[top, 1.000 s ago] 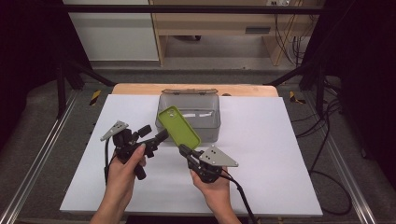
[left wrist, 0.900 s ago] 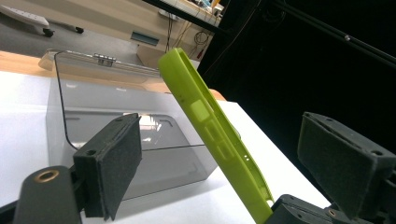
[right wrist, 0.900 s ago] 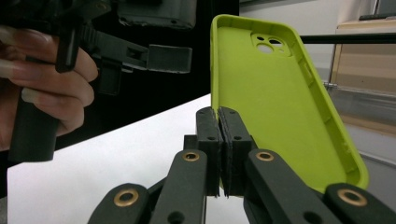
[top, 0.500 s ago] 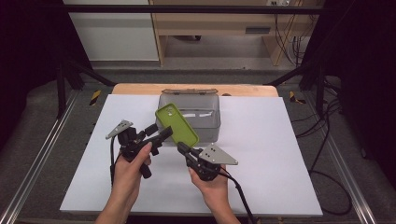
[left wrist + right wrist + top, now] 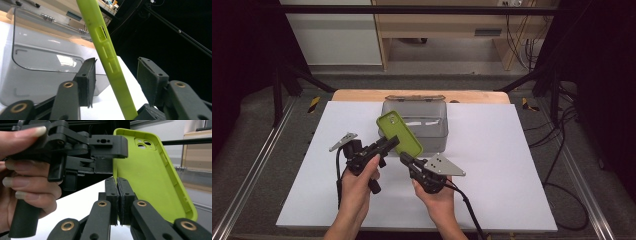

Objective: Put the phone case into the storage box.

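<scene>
A lime green phone case (image 5: 398, 132) (image 5: 150, 177) hangs tilted above the white sheet, in front of the grey box. My right gripper (image 5: 405, 160) (image 5: 117, 182) is shut on the case's lower edge. My left gripper (image 5: 388, 144) (image 5: 118, 67) comes in from the left and straddles the case's side edge (image 5: 107, 57). Its jaws have just been closing with the case between them. A gap still shows on each side, so the pads do not press on it. In the right gripper view the left gripper's fingers (image 5: 107, 145) reach over the case's left rim.
A translucent grey lidded box (image 5: 427, 112) (image 5: 45, 57) stands at the back middle of the white sheet (image 5: 512, 165). A wooden board (image 5: 362, 95) lies behind it. Metal rails run along both sides of the table, with cables on the floor to the right.
My left gripper has moved right to the case, and its jaws have narrowed around the case's edge. The right gripper and the case have stayed put.
</scene>
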### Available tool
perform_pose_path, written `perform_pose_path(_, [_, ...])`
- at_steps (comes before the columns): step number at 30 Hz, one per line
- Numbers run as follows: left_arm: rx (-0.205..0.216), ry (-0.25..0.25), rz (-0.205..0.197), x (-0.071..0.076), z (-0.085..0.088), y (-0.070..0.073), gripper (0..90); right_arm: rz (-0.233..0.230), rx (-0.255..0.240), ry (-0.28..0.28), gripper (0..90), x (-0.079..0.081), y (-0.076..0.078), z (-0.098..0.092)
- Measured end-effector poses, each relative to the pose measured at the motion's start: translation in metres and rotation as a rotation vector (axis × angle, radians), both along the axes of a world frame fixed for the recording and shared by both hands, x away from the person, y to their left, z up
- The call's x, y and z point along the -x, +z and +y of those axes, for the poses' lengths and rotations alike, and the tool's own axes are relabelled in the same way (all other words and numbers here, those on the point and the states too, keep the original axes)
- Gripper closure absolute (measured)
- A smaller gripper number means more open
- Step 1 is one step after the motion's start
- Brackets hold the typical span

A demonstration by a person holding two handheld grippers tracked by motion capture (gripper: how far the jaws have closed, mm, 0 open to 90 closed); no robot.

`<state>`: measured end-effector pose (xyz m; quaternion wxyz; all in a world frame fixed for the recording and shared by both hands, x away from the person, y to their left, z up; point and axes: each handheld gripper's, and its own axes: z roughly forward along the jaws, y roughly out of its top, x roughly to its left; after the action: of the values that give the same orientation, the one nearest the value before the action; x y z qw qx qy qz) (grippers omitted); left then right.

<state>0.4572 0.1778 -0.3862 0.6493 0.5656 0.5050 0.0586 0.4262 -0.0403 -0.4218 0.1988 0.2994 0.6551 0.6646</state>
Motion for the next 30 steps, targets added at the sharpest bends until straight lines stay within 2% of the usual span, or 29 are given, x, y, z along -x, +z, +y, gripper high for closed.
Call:
perform_pose_path(14, [0.029, 0.03, 0.008, -0.001, 0.004, -0.004, 66.5, 0.012, -0.014, 0.012, 88.2, 0.0, -0.003, 0.006])
perform_pose_path(20, [0.06, 0.045, 0.018, -0.001, 0.005, -0.007, 71.8, 0.019, -0.016, 0.016, 88.2, 0.0, -0.004, 0.009])
perform_pose_path(26, [0.11, 0.054, 0.028, 0.001, 0.006, -0.008, 76.6, 0.055, -0.031, 0.025, 88.1, -0.001, -0.007, 0.013])
perform_pose_path(30, [0.097, 0.065, 0.019, 0.003, 0.006, -0.006, 77.3, 0.079, -0.052, 0.038, 87.7, -0.003, -0.008, 0.014])
